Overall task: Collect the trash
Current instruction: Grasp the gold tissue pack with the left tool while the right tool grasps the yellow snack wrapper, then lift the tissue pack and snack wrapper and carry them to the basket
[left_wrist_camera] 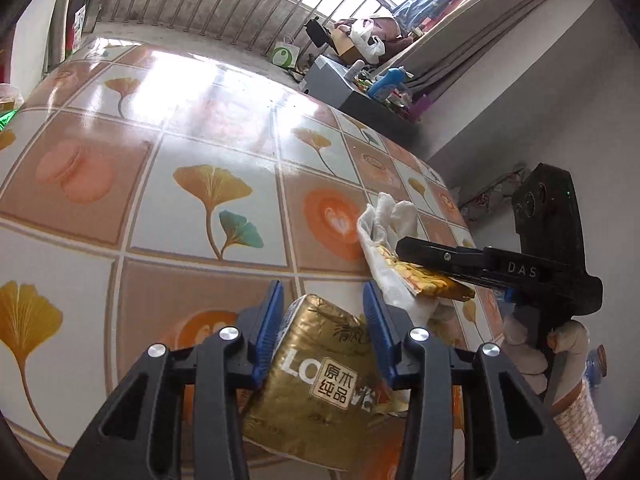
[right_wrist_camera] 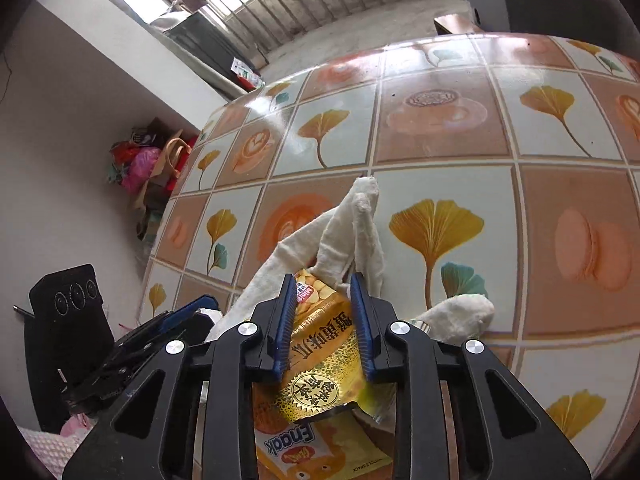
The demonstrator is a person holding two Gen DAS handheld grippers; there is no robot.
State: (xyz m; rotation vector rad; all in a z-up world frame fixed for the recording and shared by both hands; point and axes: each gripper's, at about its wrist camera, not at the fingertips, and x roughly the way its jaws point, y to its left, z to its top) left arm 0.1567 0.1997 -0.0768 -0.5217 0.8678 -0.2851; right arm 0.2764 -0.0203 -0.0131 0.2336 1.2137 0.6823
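My left gripper [left_wrist_camera: 324,300] is shut on a gold tissue packet [left_wrist_camera: 320,376], held over the patterned table [left_wrist_camera: 200,140]. My right gripper [right_wrist_camera: 324,296] is shut on a gold snack wrapper [right_wrist_camera: 320,360] together with a white cloth glove [right_wrist_camera: 352,232], just above the table [right_wrist_camera: 440,112]. A yellow Enaak snack packet [right_wrist_camera: 320,448] lies under the gold wrapper. In the left wrist view the right gripper [left_wrist_camera: 404,248] shows at the right, holding the wrapper [left_wrist_camera: 424,276] and the glove [left_wrist_camera: 388,216]. In the right wrist view the left gripper [right_wrist_camera: 200,308] shows at the lower left.
A grey cabinet [left_wrist_camera: 340,84] with bottles and bags stands beyond the table's far edge. A pile of bags [right_wrist_camera: 148,160] lies on the floor by the wall. Window bars [left_wrist_camera: 240,4] run across the back.
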